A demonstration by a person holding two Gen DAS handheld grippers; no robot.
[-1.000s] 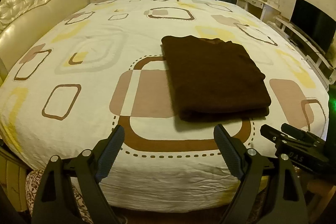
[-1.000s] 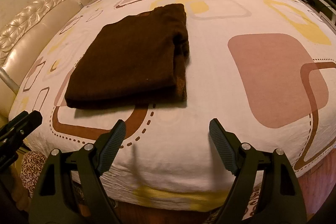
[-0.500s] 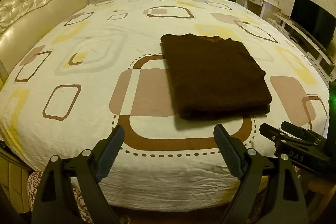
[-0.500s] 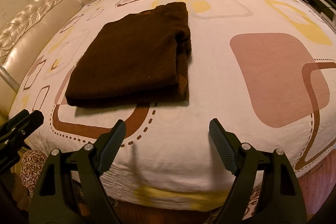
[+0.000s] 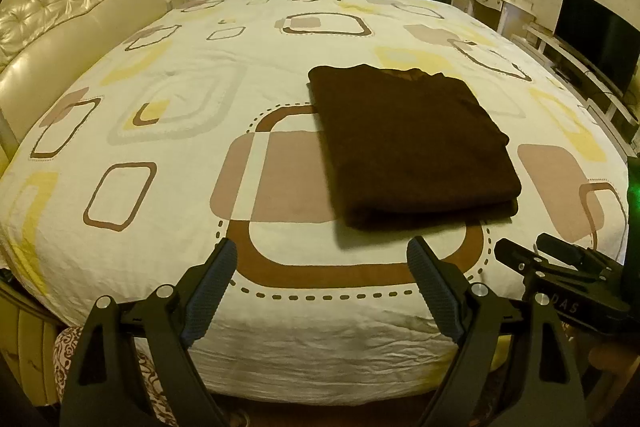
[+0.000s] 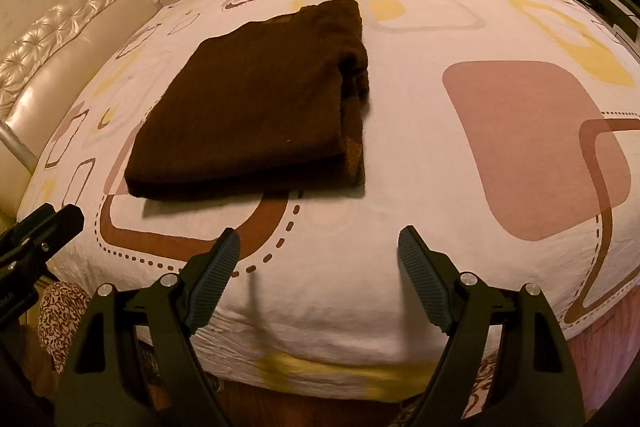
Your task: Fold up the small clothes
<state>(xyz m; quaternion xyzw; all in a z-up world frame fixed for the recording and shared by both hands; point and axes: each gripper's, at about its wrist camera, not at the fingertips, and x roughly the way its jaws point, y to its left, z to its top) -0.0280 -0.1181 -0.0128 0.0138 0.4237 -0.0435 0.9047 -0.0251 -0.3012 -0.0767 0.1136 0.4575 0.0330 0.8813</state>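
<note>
Left gripper point(image 5: 322, 267) at 6 o'clock – jaws wide, empty. Dark brown knitted garment point(image 5: 408, 143), folded into a flat rectangle, lies at 1 o'clock on the patterned cream bedsheet point(image 5: 160, 227). Right gripper point(image 6: 319, 257) likewise spread, empty. Fold looks complete – next: retreat or final tidy.

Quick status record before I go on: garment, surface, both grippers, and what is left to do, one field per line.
garment: dark brown garment, folded into a flat rectangle, lying near the front edge of the bed
surface: bedspread with brown, tan and yellow rounded squares
left gripper: open, nothing between the fingers, held short of the garment
right gripper: open, empty, also short of the garment, which lies to its left
contact: neither gripper touches the cloth
remaining: fold looks finished; its right edge in the right wrist view shows uneven layers
</note>
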